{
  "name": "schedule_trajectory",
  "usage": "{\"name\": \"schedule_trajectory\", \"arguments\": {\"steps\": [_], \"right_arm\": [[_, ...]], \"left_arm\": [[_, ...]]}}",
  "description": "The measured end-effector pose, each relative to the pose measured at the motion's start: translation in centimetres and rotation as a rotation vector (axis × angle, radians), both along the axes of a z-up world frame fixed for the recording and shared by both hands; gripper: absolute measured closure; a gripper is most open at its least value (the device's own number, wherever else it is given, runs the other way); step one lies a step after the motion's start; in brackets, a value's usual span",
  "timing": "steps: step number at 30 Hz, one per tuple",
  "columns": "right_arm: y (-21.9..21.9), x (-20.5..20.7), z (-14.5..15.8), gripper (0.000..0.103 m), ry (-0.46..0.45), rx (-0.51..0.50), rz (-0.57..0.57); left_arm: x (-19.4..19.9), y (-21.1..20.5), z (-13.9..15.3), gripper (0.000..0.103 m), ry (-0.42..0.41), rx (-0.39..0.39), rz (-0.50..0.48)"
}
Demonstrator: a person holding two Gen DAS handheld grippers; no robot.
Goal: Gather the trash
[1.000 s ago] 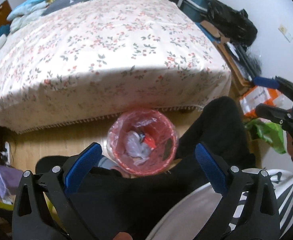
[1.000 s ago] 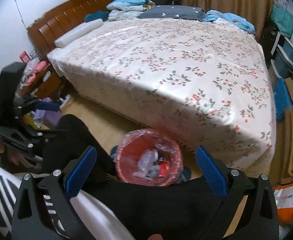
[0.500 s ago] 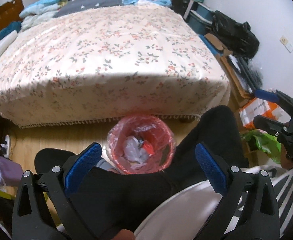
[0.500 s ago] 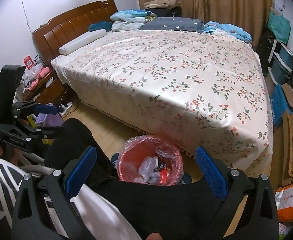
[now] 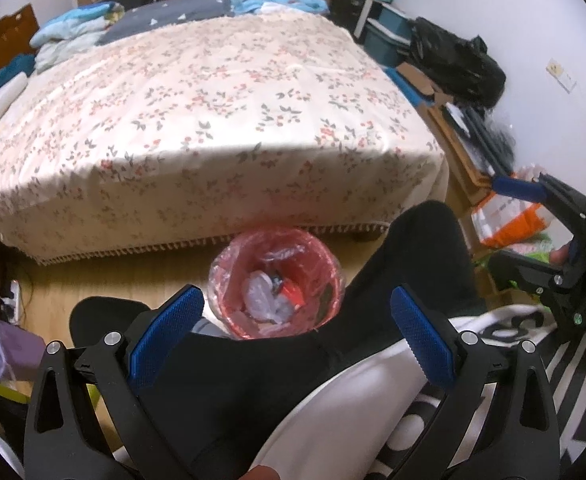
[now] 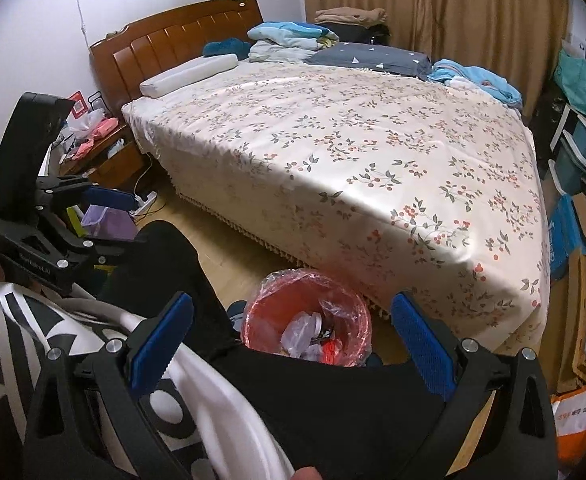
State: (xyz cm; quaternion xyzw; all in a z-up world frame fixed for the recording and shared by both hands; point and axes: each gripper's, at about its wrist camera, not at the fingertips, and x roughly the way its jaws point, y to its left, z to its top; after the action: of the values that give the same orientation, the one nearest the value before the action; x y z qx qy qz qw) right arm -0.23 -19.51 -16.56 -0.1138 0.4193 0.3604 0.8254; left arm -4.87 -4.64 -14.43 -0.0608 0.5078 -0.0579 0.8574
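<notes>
**Trash bin sits between my knees, both grippers empty**

The trash bin point(image 5: 274, 284) stands on the wooden floor point(image 5: 105, 276) just beside the foot of the bed point(image 5: 197, 128), between the person's dark-trousered legs point(image 5: 417, 264). It is a round red pail lined with a thin, crinkly pink plastic bag point(image 6: 293, 284) whose edge folds loosely over the rim. Inside I see crumpled white film and a small red scrap, soft and light by the look of them.

My left gripper point(image 5: 293, 336) is spread wide and holds nothing; my right gripper point(image 6: 293, 340) is likewise spread and empty. Both hang above the lap, well above the bin.

I judge the step in hand to be reaching down for the liner. To do it well I would lower one gripper to the folded rim, pinch only the bag film, and steady the opposite rim with the other. The film looks slippery and stretchy, so a deep bite on a gathered fold should hold better than a thin edge. The pail is light-looking plastic and may tip if pulled sideways.

The bedspread is smooth, floral, with a tasselled hem.
</notes>
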Motion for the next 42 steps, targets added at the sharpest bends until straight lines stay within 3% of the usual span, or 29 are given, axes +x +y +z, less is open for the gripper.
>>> {"name": "schedule_trajectory", "arguments": {"steps": [3,16,31,42], "right_arm": [[-0.2,0.0,-0.4,0.005,0.040,0.011,-0.017],[-0.4,-0.3,-1.0,0.005,0.056,-0.001,-0.036],[-0.1,-0.2,-1.6,0.005,0.117,-0.001,-0.007],[-0.1,-0.2,-1.5,0.005,0.114,0.001,-0.006]], "left_arm": [[-0.5,-0.6,0.2,0.006,-0.011,0.010,-0.027],[-1.4,-1.2,-0.1,0.006,0.011,-0.005,-0.076],[-1.4,-1.2,-0.2,0.006,0.022,-0.005,-0.071],[-1.4,-1.0,-0.2,0.006,0.021,-0.002,-0.071]]}}
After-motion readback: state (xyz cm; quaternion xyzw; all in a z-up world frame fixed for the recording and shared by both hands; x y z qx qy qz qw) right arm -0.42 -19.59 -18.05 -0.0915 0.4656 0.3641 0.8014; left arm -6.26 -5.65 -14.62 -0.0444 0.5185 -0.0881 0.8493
